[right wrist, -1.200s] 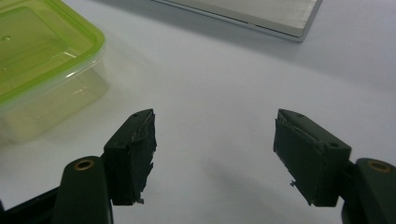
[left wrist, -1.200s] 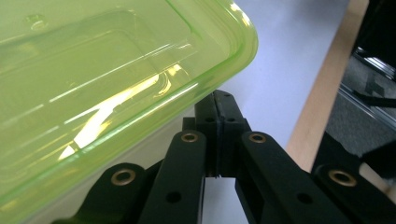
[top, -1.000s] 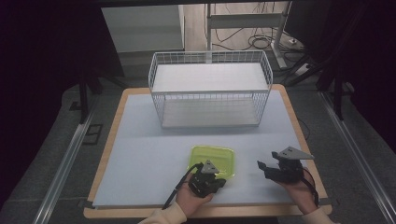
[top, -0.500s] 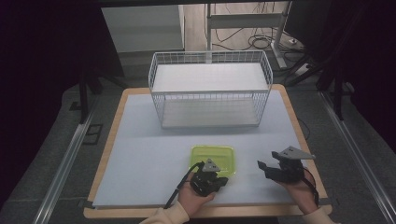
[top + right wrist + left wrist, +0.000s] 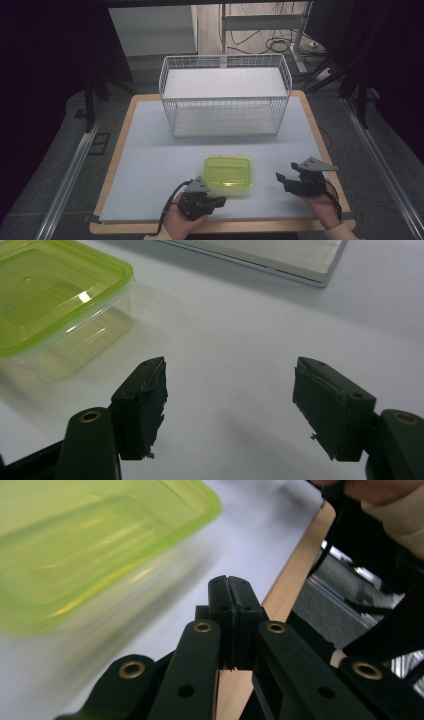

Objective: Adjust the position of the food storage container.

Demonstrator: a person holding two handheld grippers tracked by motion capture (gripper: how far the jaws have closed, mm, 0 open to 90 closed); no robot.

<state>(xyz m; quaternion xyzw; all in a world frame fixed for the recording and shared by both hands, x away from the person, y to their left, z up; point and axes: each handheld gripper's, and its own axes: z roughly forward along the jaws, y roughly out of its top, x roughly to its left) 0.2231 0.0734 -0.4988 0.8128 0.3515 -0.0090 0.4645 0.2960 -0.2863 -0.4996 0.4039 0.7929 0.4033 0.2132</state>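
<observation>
1. Sitting near the table's (image 5: 150,165) front edge, the clear square plastic container with the lime-green lid (image 5: 227,172) looked untouched.
2. Left gripper (image 5: 216,202) fingers were clenched on nothing; right gripper (image 5: 280,180) fingers were spread wide.
3. The white wire basket (image 5: 225,95) was empty, so probably nothing done yet.

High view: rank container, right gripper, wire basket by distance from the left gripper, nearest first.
From the left gripper:
1. Container, green-lidded, just ahead, slightly right.
2. Right gripper, across to the right near the table's front edge.
3. Wire basket, at the table's far side.
</observation>
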